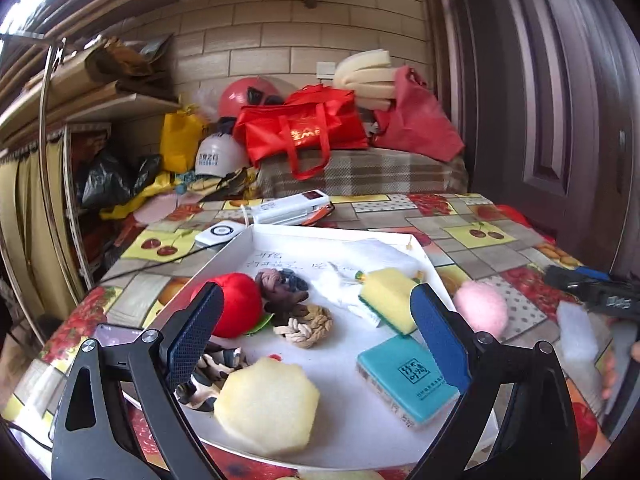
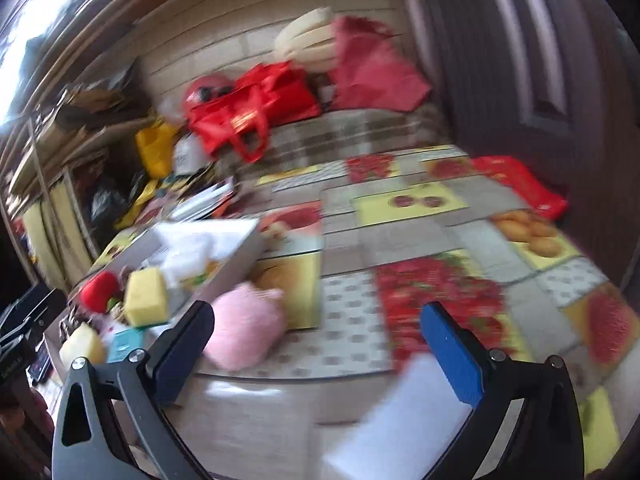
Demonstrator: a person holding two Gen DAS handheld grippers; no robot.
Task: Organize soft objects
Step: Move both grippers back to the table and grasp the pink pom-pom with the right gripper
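A white tray [image 1: 420, 246] on the fruit-print table holds a red plush apple [image 1: 234, 308], a brown braided toy [image 1: 280, 286], a rope knot [image 1: 306, 326], a yellow sponge [image 1: 390, 298], a teal packet [image 1: 406, 380], a pale yellow foam piece [image 1: 266, 406] and a striped fabric piece [image 1: 208, 376]. My left gripper [image 1: 316, 320] is open and empty above the tray. A pink fluffy ball [image 1: 482, 306] lies on the table right of the tray, also in the right wrist view [image 2: 244, 330]. My right gripper [image 2: 318, 338] is open, with a white foam block [image 2: 396, 416] lying below its blue finger.
A white device [image 1: 218, 234] and a white box [image 1: 286, 208] lie behind the tray. A phone [image 1: 116, 334] lies at the tray's left. Red bags [image 1: 304, 130] and clutter sit on a checked couch beyond. A dark door [image 1: 560, 100] stands at right.
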